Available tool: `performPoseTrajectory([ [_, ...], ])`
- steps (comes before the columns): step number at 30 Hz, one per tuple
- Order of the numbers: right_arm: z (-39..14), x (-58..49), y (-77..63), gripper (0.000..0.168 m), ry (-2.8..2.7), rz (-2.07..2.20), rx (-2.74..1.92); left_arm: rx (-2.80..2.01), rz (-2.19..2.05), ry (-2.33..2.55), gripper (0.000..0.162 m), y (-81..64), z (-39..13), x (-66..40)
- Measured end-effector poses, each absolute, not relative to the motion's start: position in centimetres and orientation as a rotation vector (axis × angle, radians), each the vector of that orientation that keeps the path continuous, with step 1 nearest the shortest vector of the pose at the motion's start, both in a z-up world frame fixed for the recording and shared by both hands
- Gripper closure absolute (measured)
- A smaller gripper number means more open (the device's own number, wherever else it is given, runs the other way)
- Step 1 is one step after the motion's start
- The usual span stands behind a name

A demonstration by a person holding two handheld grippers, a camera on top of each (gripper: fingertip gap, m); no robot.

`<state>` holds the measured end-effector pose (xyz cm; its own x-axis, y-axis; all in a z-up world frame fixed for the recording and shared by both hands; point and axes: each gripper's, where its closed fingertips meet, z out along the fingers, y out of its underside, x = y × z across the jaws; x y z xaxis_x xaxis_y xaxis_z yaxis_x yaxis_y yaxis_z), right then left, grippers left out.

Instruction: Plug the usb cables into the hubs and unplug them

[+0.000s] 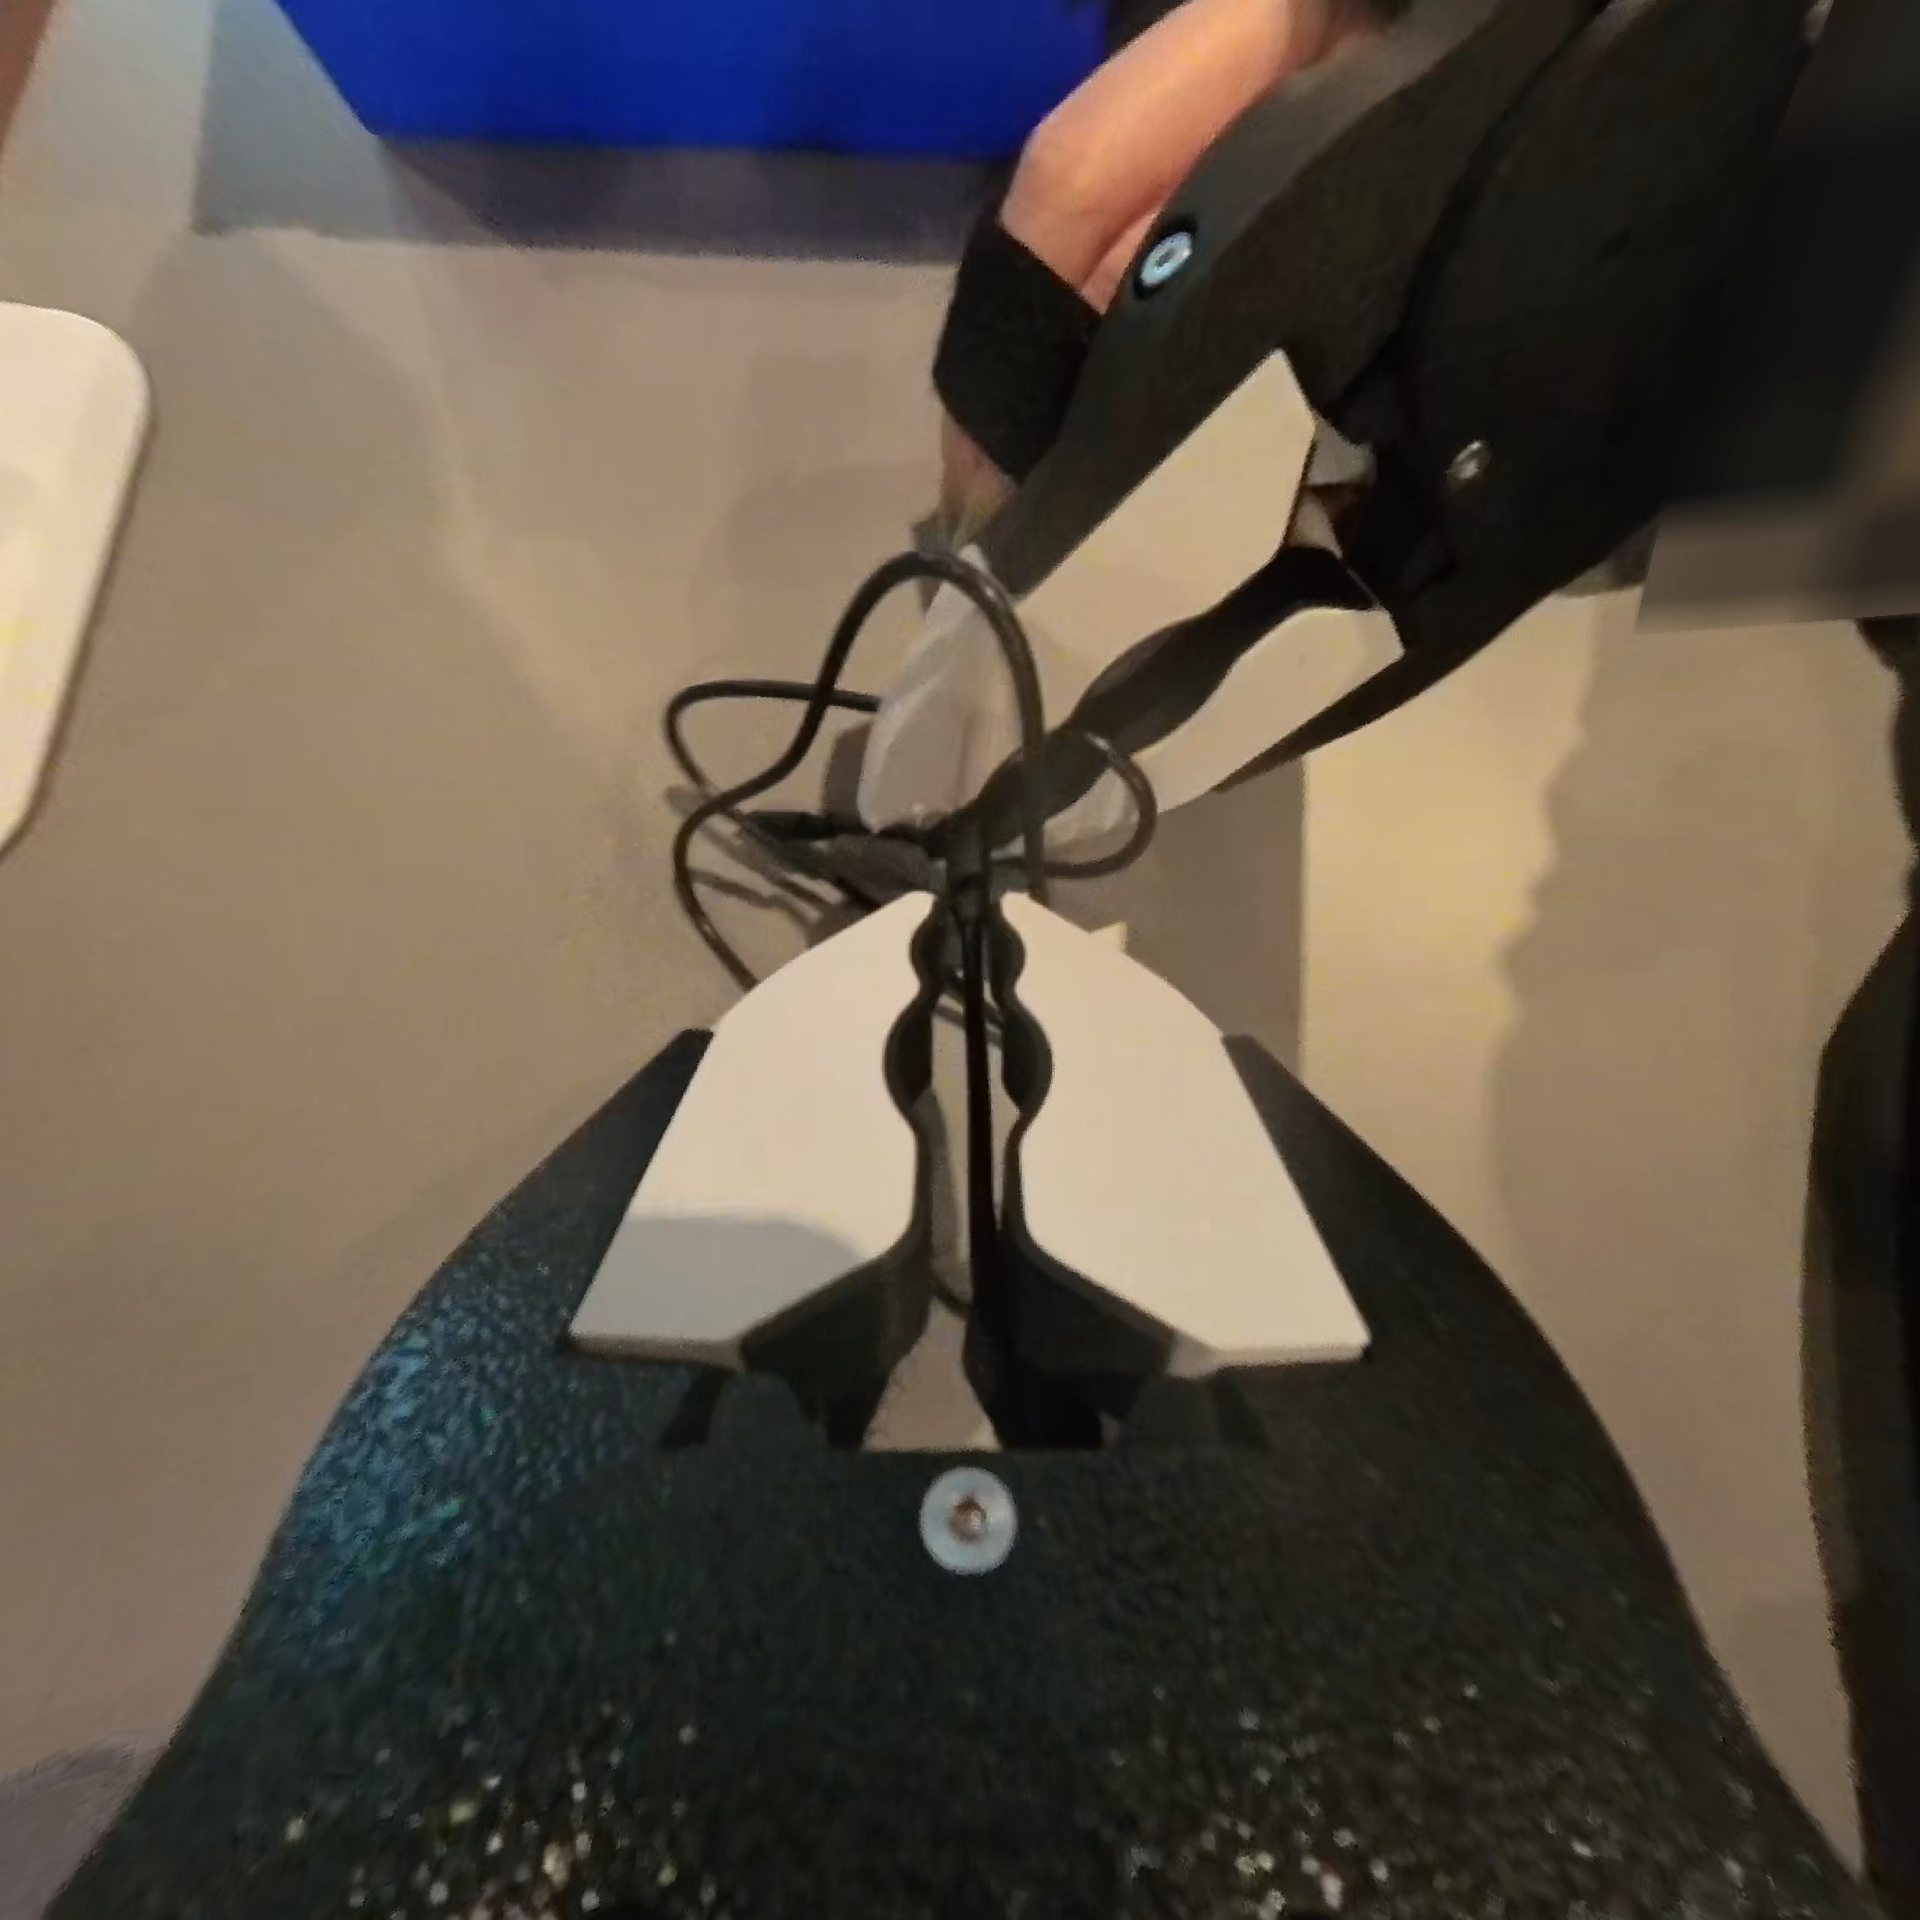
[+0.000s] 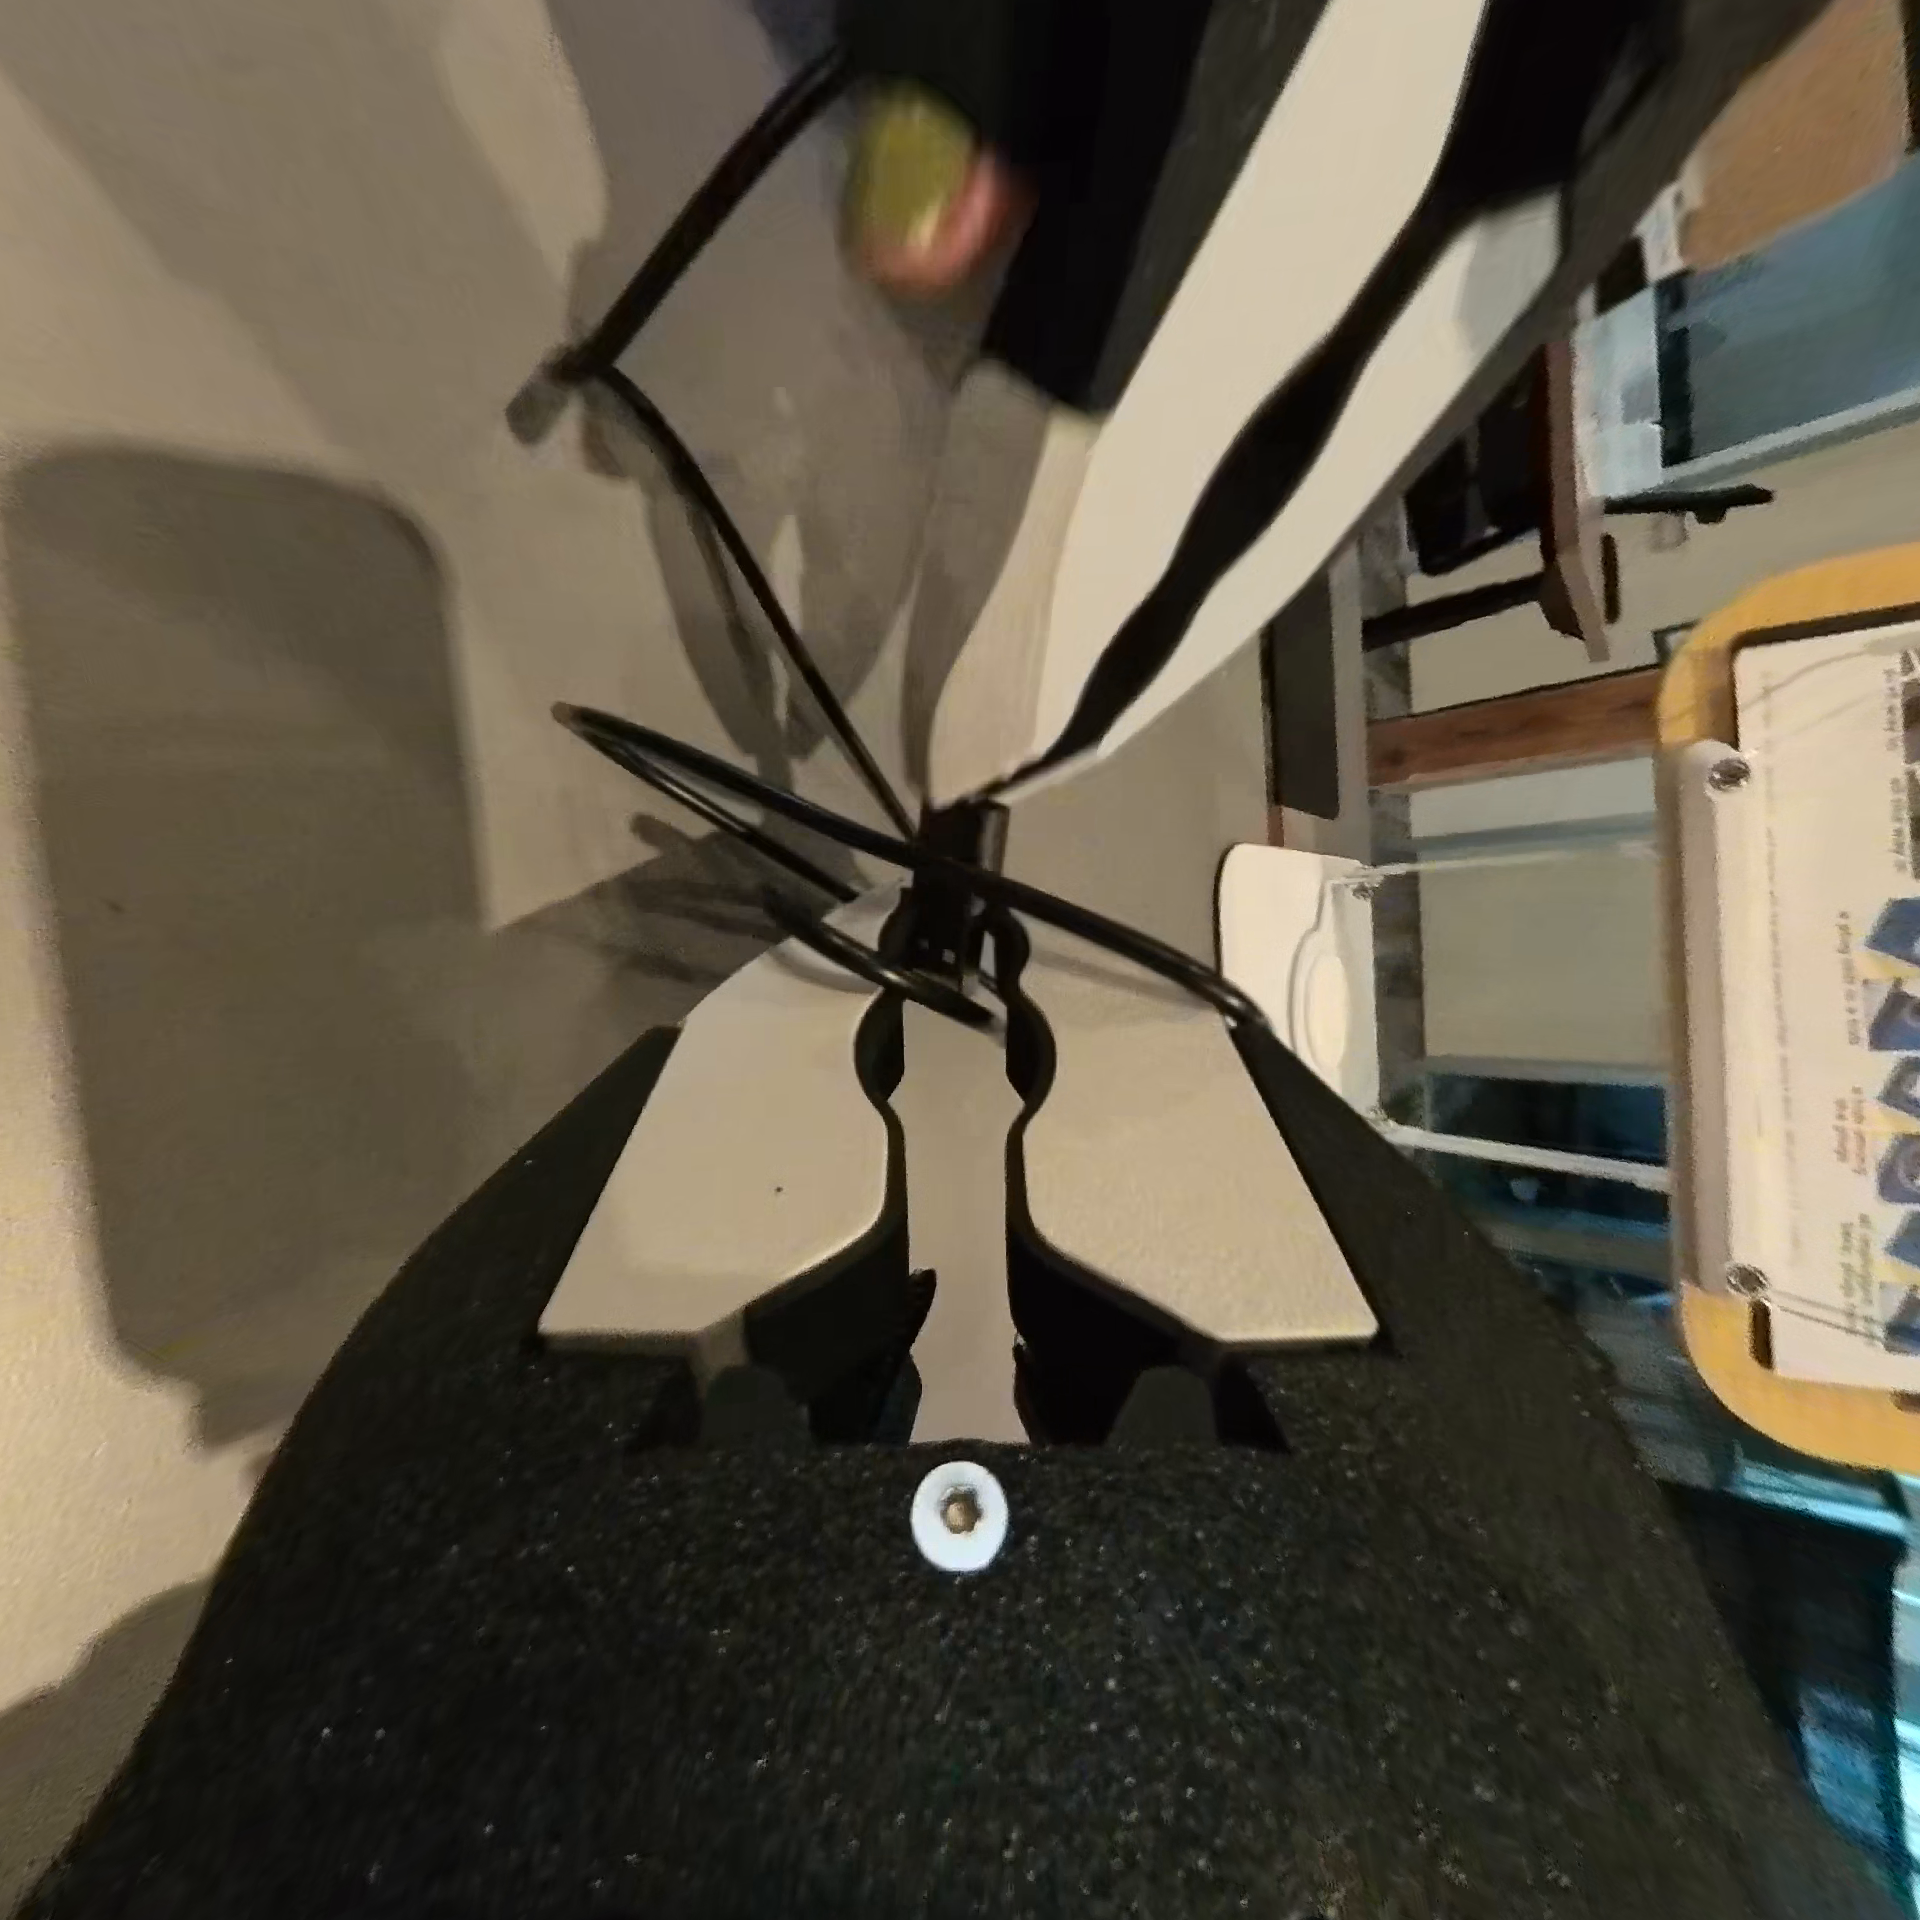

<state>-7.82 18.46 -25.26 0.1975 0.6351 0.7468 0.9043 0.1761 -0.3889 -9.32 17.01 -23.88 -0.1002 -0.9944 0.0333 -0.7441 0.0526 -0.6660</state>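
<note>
Left wrist view looks steeply down along its fingers at the table [image 1: 416, 727], close range. Right wrist view is rolled sideways, room at 3 o'clock. Both share the black cable [image 1: 935, 665] tangle at centre.

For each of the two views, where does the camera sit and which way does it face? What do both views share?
Left wrist view: sits on the left tongs, looks along their fingers down at the table; the tips pinch a black cable. The right tongs and the person's hand enter from the upper right.
Right wrist view: sits on the right tongs, rolled sideways, so the room appears tilted; the left tongs come in from above.
Shared: both tongs meeting tip to tip at the looped black cable and its small connector.
</note>
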Motion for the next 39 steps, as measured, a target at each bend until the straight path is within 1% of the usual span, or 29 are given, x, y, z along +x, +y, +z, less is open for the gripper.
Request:
performPoseTrajectory([
  [2,-24.8,-7.4,18.5,0.154,-1.494,-0.364,-1.534,-1.724,-0.781,1.837,0.157,17.6,-22.1,-10.1],
  [3,-24.5,-7.4,18.3,0.154,-1.483,-0.349,-1.534,-1.724,-0.788,1.798,0.162,18.0,-21.3,-10.5],
  [7,-22.9,-6.2,18.4,0.155,-1.413,-0.382,-1.555,-1.73,-0.748,1.693,0.162,20.0,-18.7,-13.0],
  [11,-19.6,-4.8,18.2,0.156,-1.265,-0.327,-1.581,-1.678,-0.746,1.501,0.162,22.2,-15.0,-15.3],
  [14,-15.7,-3.6,18.0,0.157,-1.141,-0.291,-1.57,-1.626,-0.77,1.379,0.162,23.2,-12.5,-16.8],
  [17,-10.6,-2.1,17.6,0.157,-1.044,-0.295,-1.527,-1.584,-0.825,1.332,0.162,23.3,-11.2,-17.5],
  [23,0.2,3.4,15.4,0.158,-0.957,-0.477,-1.445,-1.586,-0.823,1.349,0.162,23.2,-11.5,-17.5],
  [25,2.6,6.3,14.3,0.157,-0.941,-0.574,-1.464,-1.583,-0.825,1.367,0.162,23.0,-11.7,-17.2],
  [27,3.7,9.7,13.2,0.157,-0.935,-0.675,-1.518,-1.586,-0.828,1.387,0.162,22.8,-12.0,-16.8],
  [29,3.8,13.1,12.1,0.157,-0.948,-0.762,-1.577,-1.588,-0.83,1.41,0.162,22.5,-12.4,-16.4],
  [32,2.0,17.6,10.9,0.157,-0.974,-0.846,-1.679,-1.592,-0.833,1.441,0.162,22.2,-12.9,-15.8],
  [39,-7.1,23.1,10.0,0.157,-1.122,-0.862,-1.814,-1.597,-0.832,1.472,0.162,21.8,-13.5,-15.4],
])
